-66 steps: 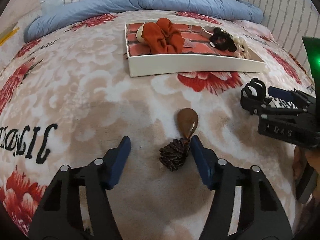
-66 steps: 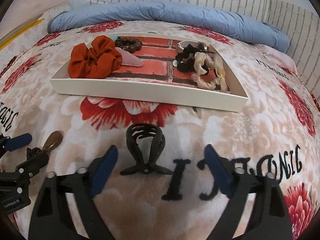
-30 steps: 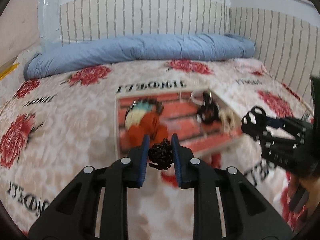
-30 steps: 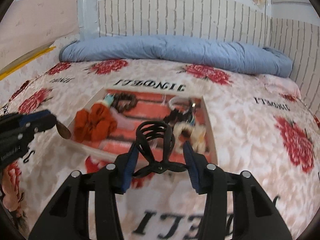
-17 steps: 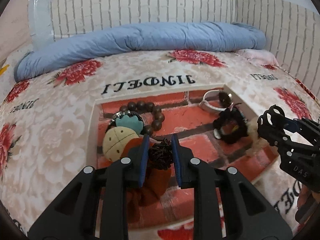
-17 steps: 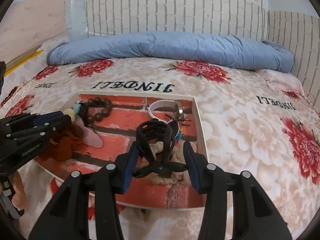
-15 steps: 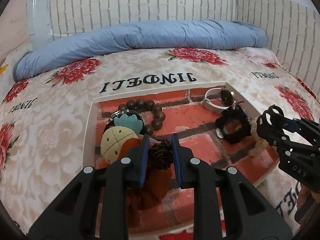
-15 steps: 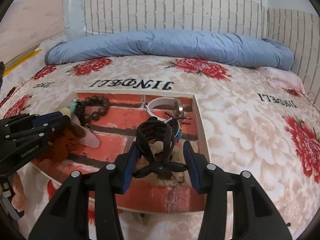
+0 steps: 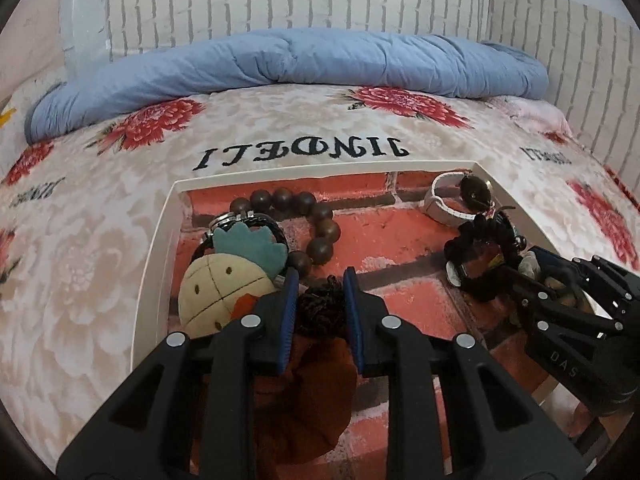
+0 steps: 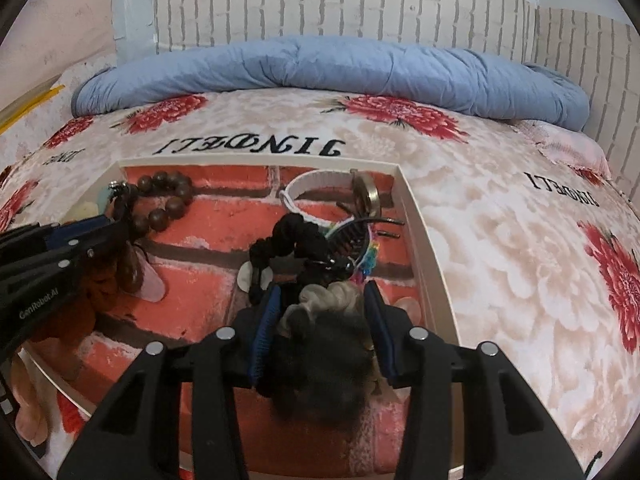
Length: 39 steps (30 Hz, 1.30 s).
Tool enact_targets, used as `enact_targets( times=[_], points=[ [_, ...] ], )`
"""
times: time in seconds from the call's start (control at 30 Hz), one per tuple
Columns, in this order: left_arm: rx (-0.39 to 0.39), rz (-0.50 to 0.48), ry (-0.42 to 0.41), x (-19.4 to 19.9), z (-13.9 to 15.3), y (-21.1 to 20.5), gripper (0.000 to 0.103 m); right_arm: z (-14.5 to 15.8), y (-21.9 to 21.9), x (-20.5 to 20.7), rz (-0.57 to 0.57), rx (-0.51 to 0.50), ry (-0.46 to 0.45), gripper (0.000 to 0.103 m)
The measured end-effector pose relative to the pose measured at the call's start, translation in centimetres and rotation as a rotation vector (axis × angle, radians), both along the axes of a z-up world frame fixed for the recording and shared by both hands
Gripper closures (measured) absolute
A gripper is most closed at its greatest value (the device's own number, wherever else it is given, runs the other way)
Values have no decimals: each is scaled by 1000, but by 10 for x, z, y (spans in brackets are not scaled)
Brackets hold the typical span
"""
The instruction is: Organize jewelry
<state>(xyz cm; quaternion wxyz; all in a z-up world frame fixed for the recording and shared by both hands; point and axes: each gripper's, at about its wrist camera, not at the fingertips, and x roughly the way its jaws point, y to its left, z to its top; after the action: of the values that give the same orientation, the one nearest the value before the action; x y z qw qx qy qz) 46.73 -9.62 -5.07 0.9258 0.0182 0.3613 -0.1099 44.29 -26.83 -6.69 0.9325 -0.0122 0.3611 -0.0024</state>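
1. I am in a bedroom in someone's home: I am working over a bed (image 9: 100, 248) covered with a plush cream blanket (image 10: 500, 240) printed with red flowers and black lettering.
2. A rolled blue quilt (image 9: 288, 60) lies along the far edge of the bed (bunched up against the wall).
3. The wall (image 10: 320, 4) behind it wears white brick-pattern covering, a domestic finish.
4. A shallow white tray (image 9: 154, 248) of personal accessories sits on the bed, with a bead bracelet (image 9: 304, 216) and a plush charm (image 9: 224, 276) among them.
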Motion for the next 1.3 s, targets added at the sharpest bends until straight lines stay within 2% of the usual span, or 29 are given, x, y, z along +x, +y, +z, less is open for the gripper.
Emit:
enact_targets(
  times=[0.1,0.17,0.2,0.23,0.3,0.4,0.5,0.63,0.73,0.83,1.07,1.3],
  points=[
    [-40,1,5,-3,3,5,78,0,2,-2,10,0,4,58],
    [-46,0,3,-7,5,7,71,2,4,-5,19,5,3,48],
    [-44,3,-1,-9,6,7,64,5,4,-9,21,7,-2,41],
    [-37,7,-13,-14,9,8,56,8,3,-12,24,6,-5,39],
    [-25,17,-41,-25,16,11,46,12,3,-18,31,9,-3,38],
    [-16,28,-72,-43,28,18,34,23,-2,-31,27,31,-18,27],
    [-24,54,-103,-66,41,32,17,32,-6,-50,22,50,-35,18],
    [-11,81,-138,-103,48,50,5,35,-8,-87,17,70,-53,13],
    [13,116,-154,-135,47,65,5,33,-5,-115,16,75,-69,11],
    [-8,143,-142,-166,42,81,5,33,2,-142,11,63,-82,10],
    [49,203,-229,-234,40,89,5,41,21,-210,0,45,-197,4],
    [34,217,-270,-272,37,84,5,55,38,-268,20,-7,-329,4]
  ],
)
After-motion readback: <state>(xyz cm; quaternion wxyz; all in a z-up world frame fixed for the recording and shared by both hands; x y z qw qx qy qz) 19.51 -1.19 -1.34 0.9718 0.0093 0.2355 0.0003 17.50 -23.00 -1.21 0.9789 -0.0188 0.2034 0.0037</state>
